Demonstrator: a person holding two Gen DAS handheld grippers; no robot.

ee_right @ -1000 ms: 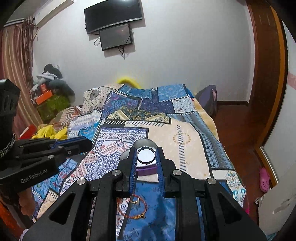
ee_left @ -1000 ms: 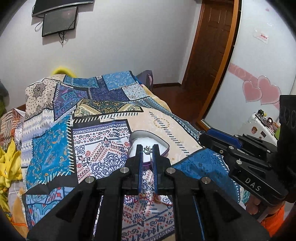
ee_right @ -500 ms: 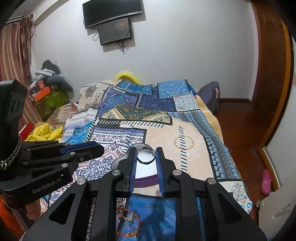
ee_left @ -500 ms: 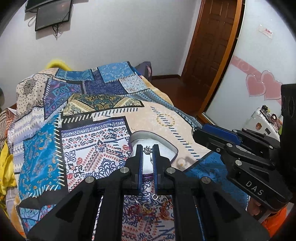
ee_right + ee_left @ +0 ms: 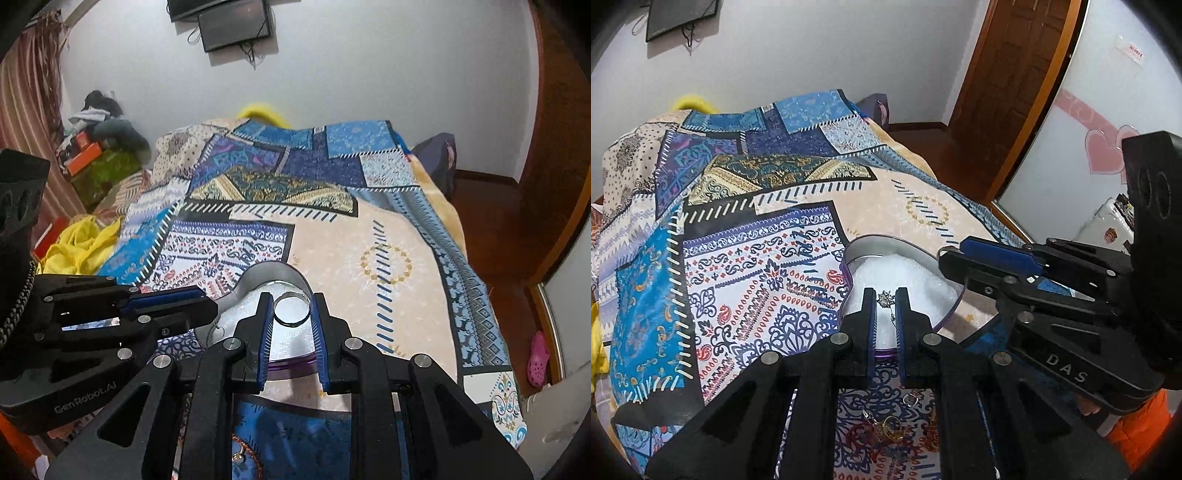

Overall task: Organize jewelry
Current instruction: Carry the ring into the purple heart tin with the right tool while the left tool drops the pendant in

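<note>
Left tongs [image 5: 885, 298] pinch pendant [image 5: 885, 297]; right tongs [image 5: 293, 309] pinch ring [image 5: 292, 311].

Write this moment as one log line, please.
left gripper: shut on pendant necklace | right gripper: shut on ring | both over heart-shaped box

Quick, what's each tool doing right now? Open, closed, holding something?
Left tool: closed on the silver pendant necklace, over the heart-shaped box.
Right tool: closed on the silver bangle, over the same box.
</note>
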